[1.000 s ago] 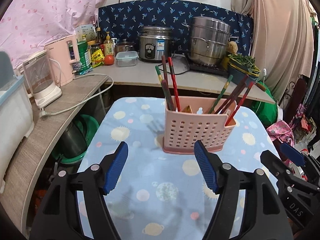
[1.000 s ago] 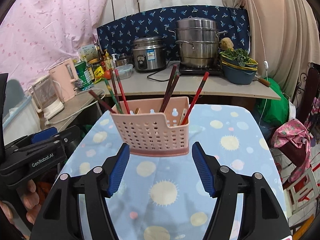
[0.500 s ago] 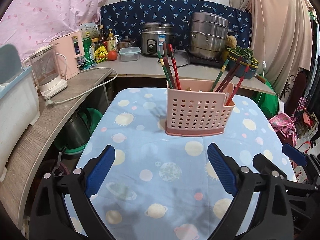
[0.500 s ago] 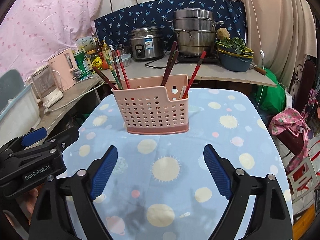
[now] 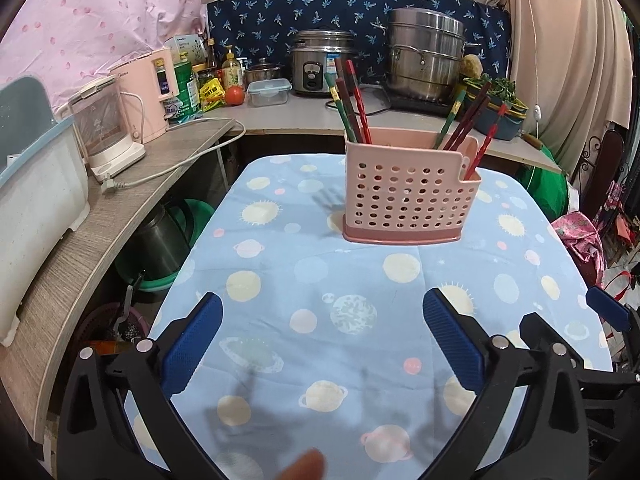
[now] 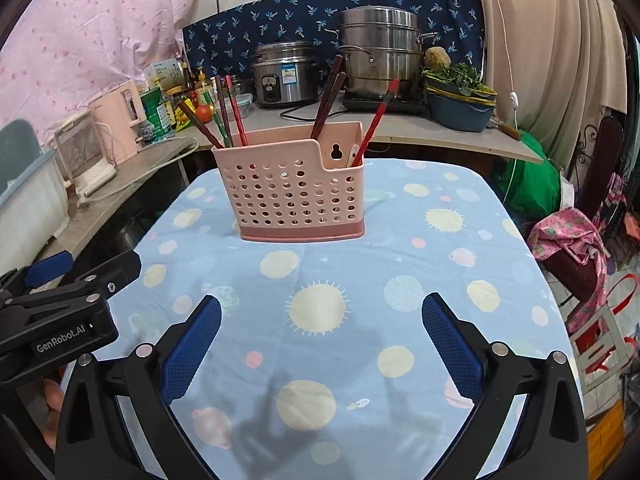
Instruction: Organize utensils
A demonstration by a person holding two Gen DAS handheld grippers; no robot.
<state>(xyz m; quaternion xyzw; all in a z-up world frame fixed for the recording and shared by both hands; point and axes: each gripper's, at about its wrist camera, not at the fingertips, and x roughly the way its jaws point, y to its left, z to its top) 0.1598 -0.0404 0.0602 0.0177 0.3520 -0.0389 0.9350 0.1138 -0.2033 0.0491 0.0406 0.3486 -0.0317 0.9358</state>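
Blue cloth printed with pale suns and planets covers the table, the largest surface in both wrist views. Grey wood-grain counter runs along its left side and far end. On the far counter stand a stacked stainless-steel steamer pot and a silver rice cooker.

Pink perforated plastic utensil holder stands upright on the cloth at the far half of the table, well apart from both tools. Red, green and dark brown chopsticks lean out of its compartments: one group at the left end, another at the right.

Left gripper hovers over the near cloth; its jaws have just been opening, now stand spread wide, and hold nothing. Right gripper matches this: jaws just opened, spread wide, nothing between the blue pads.
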